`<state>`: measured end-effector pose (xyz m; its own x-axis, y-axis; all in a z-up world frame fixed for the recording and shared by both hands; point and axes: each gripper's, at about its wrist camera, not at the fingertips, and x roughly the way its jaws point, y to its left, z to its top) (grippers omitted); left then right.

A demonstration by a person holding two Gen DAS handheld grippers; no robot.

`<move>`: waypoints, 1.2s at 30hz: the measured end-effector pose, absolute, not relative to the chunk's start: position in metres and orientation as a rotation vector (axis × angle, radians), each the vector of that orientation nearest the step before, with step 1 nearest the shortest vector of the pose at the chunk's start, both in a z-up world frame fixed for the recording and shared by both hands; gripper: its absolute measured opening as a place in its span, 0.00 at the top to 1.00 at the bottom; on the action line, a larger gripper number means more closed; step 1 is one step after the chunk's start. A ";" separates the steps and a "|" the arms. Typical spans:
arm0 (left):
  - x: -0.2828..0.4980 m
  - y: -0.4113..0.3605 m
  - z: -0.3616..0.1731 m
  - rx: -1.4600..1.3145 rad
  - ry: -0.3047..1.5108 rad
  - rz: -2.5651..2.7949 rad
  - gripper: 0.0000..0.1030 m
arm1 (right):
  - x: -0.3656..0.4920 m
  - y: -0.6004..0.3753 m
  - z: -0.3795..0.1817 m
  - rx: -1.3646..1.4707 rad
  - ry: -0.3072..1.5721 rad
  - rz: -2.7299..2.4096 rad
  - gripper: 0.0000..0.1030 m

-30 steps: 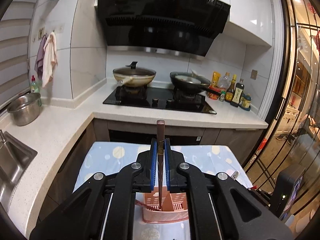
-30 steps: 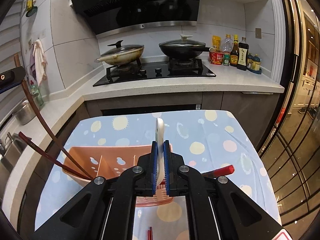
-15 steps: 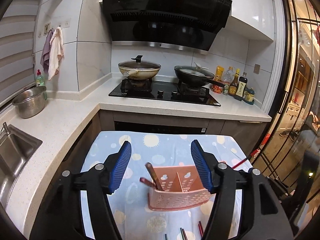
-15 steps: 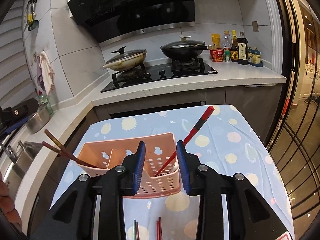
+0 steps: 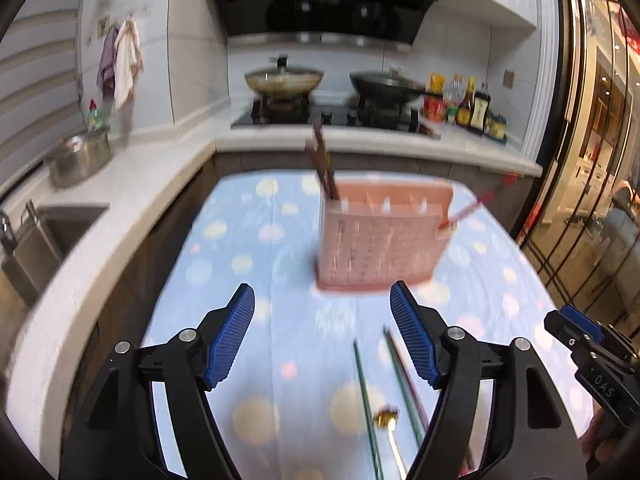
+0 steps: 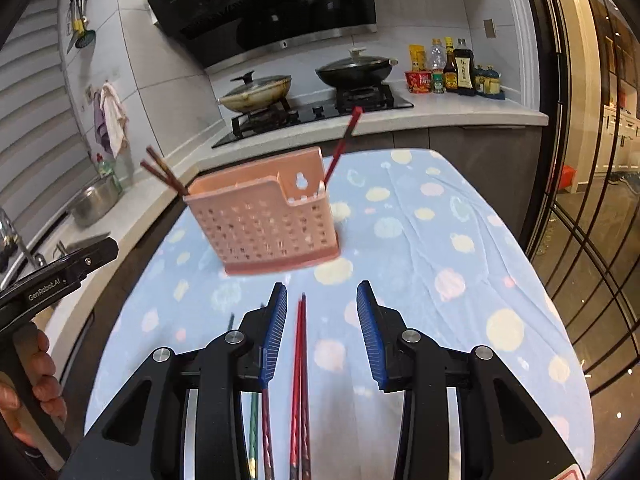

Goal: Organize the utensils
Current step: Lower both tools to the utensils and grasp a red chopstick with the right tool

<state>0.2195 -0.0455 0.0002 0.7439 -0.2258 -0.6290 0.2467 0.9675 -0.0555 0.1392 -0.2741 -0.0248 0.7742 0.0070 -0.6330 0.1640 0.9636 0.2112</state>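
A pink slotted utensil holder [image 5: 380, 236] [image 6: 264, 220] stands on the dotted blue tablecloth [image 5: 248, 240]. Two brown chopsticks [image 5: 324, 168] [image 6: 164, 172] lean in its left end and one red chopstick [image 6: 342, 144] leans in its right end. My left gripper [image 5: 322, 336] is open and empty, low over the cloth in front of the holder. Green and dark chopsticks [image 5: 384, 372] and a gold-tipped utensil [image 5: 386, 420] lie between its fingers. My right gripper [image 6: 322, 332] is open and empty over a pair of red chopsticks [image 6: 300, 380] lying on the cloth.
Green and dark chopsticks [image 6: 256, 420] lie left of the red pair. Behind the table is a counter with a hob [image 6: 312, 116], two lidded pans [image 6: 256, 92], sauce bottles [image 6: 452, 68], a steel pot [image 5: 80, 156] and a sink [image 5: 44, 236]. Glass doors [image 6: 592, 160] stand on the right.
Both grippers opened and let their chopsticks drop into the holder, then drew back and down toward the chopsticks lying on the near cloth.
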 end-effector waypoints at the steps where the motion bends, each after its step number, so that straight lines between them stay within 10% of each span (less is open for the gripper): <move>1: 0.211 -0.043 -0.013 0.033 0.717 -0.265 0.35 | 0.129 -0.271 -0.034 0.255 0.707 -0.088 0.65; 14: 0.134 -0.041 -0.115 0.044 0.946 -0.286 0.35 | 0.064 -0.236 -0.119 0.257 0.885 -0.088 0.65; 36: 0.119 -0.052 -0.140 0.078 0.973 -0.296 0.37 | 0.074 -0.226 -0.138 0.250 0.907 -0.095 0.76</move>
<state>0.1195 -0.0521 -0.1401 0.5262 -0.2124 -0.8234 0.2822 0.9570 -0.0665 0.0742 -0.2257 -0.1384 0.6143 0.0237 -0.7887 0.1869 0.9667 0.1746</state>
